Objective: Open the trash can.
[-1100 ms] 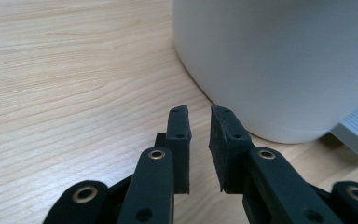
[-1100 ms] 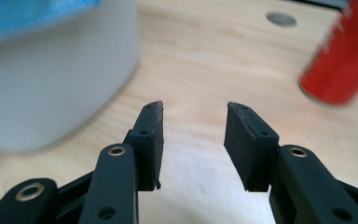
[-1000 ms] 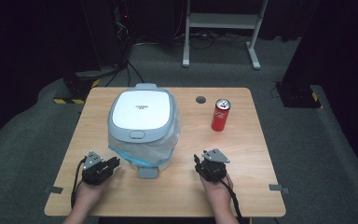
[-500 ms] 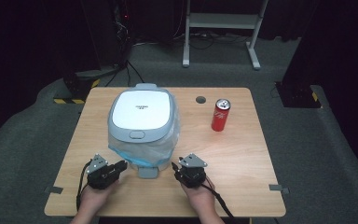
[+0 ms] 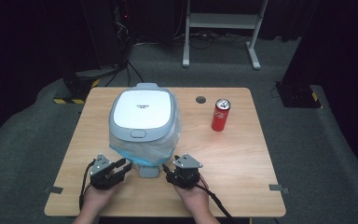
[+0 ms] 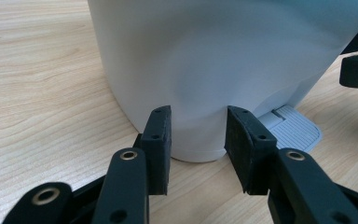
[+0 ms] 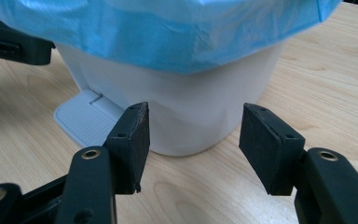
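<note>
I have the bin (image 5: 142, 123) dead ahead of both grippers, its foot pedal (image 5: 148, 171) low between them. My left gripper (image 5: 123, 167) sits nearest, jaws apart and empty at the base wall; my right gripper (image 5: 169, 171) gapes wider, just off the wall.

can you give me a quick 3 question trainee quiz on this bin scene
1. True or false: the red can lies tipped over on the table.
2. What sticks out at the foot of the pedal bin, between the left gripper and the right gripper? A) a pedal B) a handle C) a plug
3. What colour is the bag folded over the bin's rim?

Key:
1. False, it stands upright.
2. A, the pedal.
3. Blue.
</note>
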